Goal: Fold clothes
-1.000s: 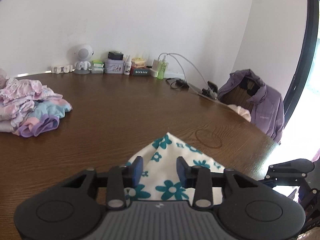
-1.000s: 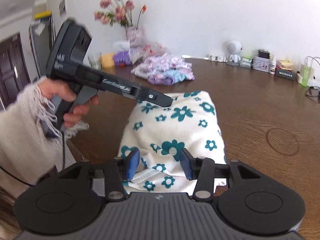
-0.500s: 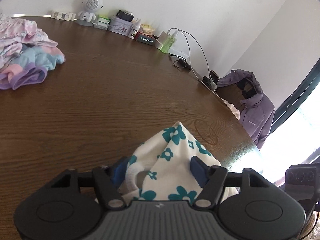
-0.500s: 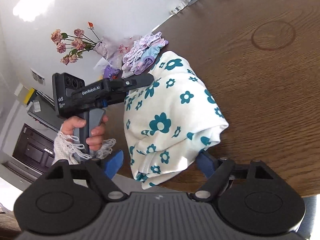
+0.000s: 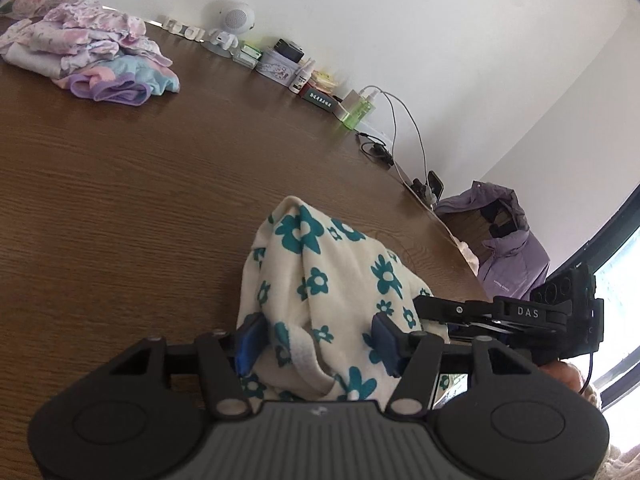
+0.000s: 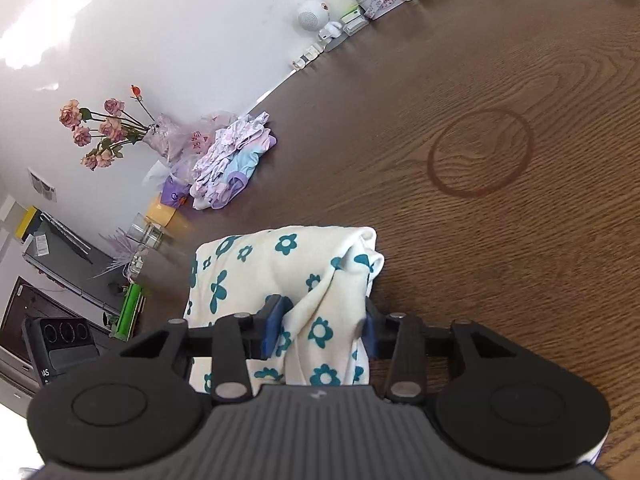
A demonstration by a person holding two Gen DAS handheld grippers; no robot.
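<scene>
We see a brown wooden table with a ring stain. Along the wall stand a white round speaker, small boxes and a green bottle. A purple jacket hangs beyond; pink roses stand by the wall.

one floral garment lies on the counter. one pile of pastel clothes sits well apart from it. two hand-held grippers are present: the left hand-held gripper and the right hand-held gripper. one vase of roses, one round white speaker, one green bottle and one purple jacket are visible.
</scene>
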